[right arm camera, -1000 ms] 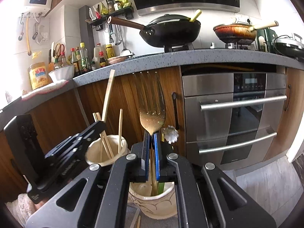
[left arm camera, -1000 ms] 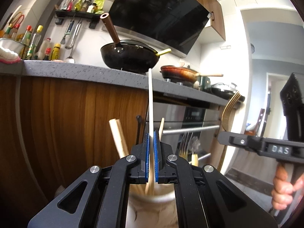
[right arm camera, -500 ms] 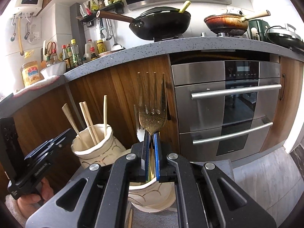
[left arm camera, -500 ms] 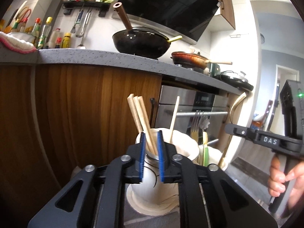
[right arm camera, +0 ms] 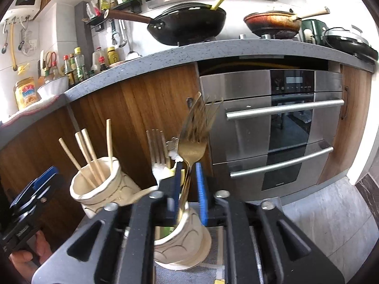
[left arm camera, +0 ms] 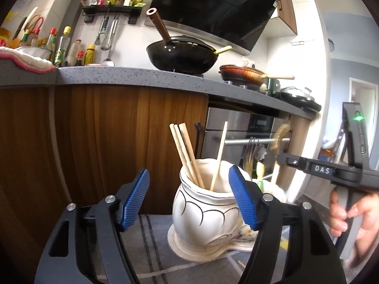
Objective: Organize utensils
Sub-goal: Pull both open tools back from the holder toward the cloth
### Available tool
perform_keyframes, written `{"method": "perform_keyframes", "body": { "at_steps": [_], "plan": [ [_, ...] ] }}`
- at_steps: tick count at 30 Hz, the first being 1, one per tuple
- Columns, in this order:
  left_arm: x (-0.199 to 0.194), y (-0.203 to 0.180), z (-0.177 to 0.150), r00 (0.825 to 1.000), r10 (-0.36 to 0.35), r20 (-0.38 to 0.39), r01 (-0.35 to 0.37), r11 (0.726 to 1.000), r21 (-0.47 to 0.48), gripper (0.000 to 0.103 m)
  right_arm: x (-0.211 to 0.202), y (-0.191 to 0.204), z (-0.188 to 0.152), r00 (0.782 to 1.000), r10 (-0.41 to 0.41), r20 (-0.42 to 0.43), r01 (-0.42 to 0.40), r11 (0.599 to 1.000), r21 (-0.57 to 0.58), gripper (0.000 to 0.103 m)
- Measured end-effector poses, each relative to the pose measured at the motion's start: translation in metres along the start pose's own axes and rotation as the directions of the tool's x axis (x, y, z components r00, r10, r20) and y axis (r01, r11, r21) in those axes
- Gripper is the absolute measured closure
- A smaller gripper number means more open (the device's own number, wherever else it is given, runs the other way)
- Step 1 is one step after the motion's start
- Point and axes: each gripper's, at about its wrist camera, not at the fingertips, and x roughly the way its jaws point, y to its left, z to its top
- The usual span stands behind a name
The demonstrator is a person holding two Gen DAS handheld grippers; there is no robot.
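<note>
Gold fork [right arm camera: 192,142] stands upright, tines up, between right gripper [right arm camera: 188,190].

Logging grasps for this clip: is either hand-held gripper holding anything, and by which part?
Left hand-held gripper: open, holding nothing. Right hand-held gripper: partly open around the gold fork's handle, just below the head; whether it grips cannot be told.

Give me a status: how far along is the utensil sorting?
Done: four chopsticks stand in the left holder, and the left gripper is open and empty. In hand: the gold fork sits between the right gripper pads, which have parted, over the right holder; motion blur suggests it is dropping in. Left: not visible whether more utensils remain.
</note>
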Motion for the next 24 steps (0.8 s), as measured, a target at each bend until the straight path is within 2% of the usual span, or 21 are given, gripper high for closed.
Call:
{"method": "perform_keyframes", "body": {
  "at_steps": [2,4,5,7,8,10,13,17,24],
  "plan": [
    [-0.003,-0.001,0.000,1.000,0.013,-0.004,-0.013,1.000,0.003,0.024,-0.001,-0.003,0.000,1.000,-0.004,-0.004,0.004,1.000,0.010,0.077],
    [-0.006,-0.001,0.000,1.000,0.017,-0.004,-0.017,1.000,0.004,0.023,-0.005,-0.004,-0.001,1.000,0.000,0.000,0.000,1.000,0.015,0.062],
    [-0.008,-0.002,0.000,1.000,0.020,-0.008,-0.020,1.000,0.006,0.021,-0.008,-0.004,-0.001,1.000,0.003,0.003,-0.003,1.000,0.017,0.060],
    [-0.011,-0.003,0.000,0.999,0.031,-0.012,-0.030,1.000,0.008,0.015,-0.016,-0.005,-0.002,1.000,0.008,0.010,-0.009,1.000,0.014,0.041],
    [-0.012,-0.004,0.000,0.999,0.035,-0.015,-0.035,0.999,0.006,0.010,-0.019,-0.005,-0.003,1.000,0.012,0.014,-0.012,1.000,0.012,0.036],
    [-0.016,-0.006,0.000,0.999,0.042,-0.030,-0.042,0.999,0.004,0.009,-0.029,-0.005,-0.006,1.000,0.017,0.022,-0.017,1.000,0.002,0.019],
    [-0.021,-0.010,-0.002,0.996,0.062,-0.065,-0.061,0.998,0.013,0.007,-0.041,-0.003,-0.013,0.999,-0.008,0.031,0.009,1.000,-0.030,0.005],
    [-0.028,-0.016,-0.006,0.992,0.060,-0.110,-0.059,0.998,0.015,0.005,-0.054,-0.003,-0.029,0.998,-0.055,0.011,0.055,0.996,-0.076,0.005],
    [-0.039,-0.039,-0.027,0.971,0.084,-0.225,-0.068,0.995,0.077,0.005,-0.069,-0.018,-0.062,0.993,-0.086,-0.078,0.079,0.993,-0.092,0.005]
  ]
}}
